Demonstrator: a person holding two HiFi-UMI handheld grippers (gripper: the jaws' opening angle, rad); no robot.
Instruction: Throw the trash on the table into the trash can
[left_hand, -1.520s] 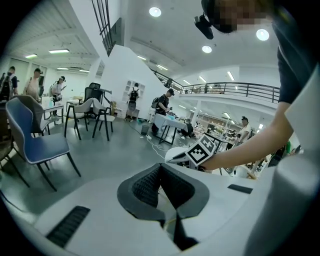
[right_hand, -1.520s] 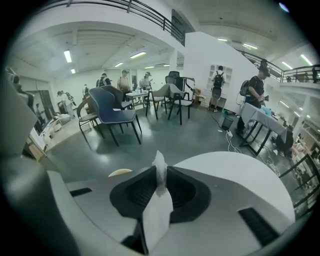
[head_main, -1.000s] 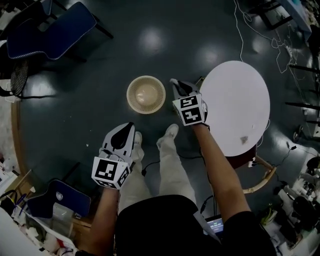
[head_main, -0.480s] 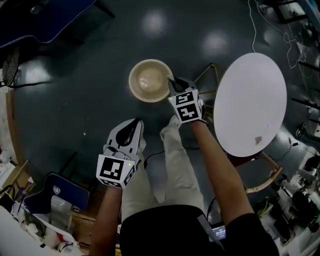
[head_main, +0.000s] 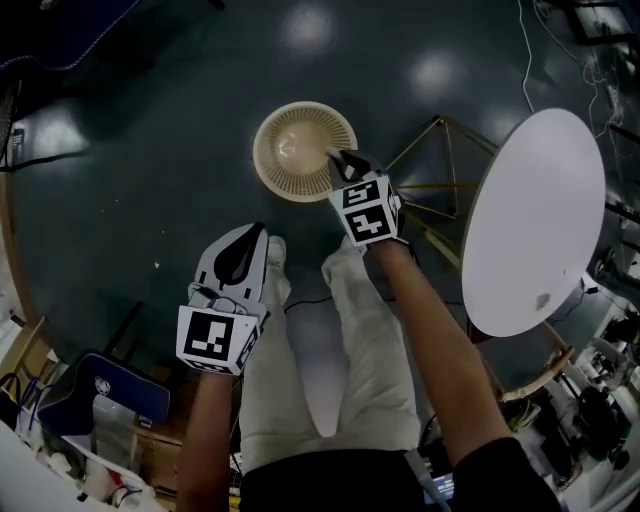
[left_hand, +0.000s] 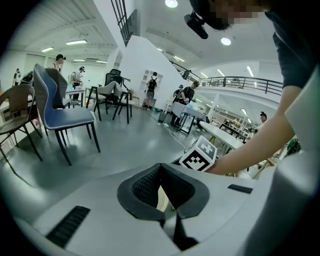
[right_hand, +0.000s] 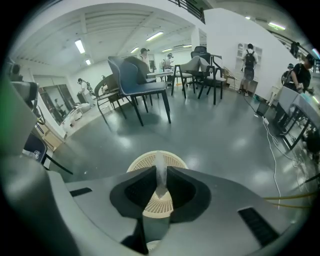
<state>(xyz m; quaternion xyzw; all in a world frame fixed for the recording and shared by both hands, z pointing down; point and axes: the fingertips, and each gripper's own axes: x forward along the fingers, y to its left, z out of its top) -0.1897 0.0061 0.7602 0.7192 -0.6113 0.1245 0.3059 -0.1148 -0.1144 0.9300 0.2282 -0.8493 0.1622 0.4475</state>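
Pinching a thin wrapper (right_hand: 159, 176) in your right gripper (head_main: 337, 157) near the trash can (head_main: 268, 128) rim, you risk dropping it outside; left gripper (head_main: 250, 233) closed, empty.

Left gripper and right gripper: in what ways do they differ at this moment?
The right gripper pinches a thin pale strip of trash; the left gripper is shut on nothing. The right gripper hangs over the rim of the trash can; the left gripper is apart from it, beside the person's shoe. Both are white with black jaws.
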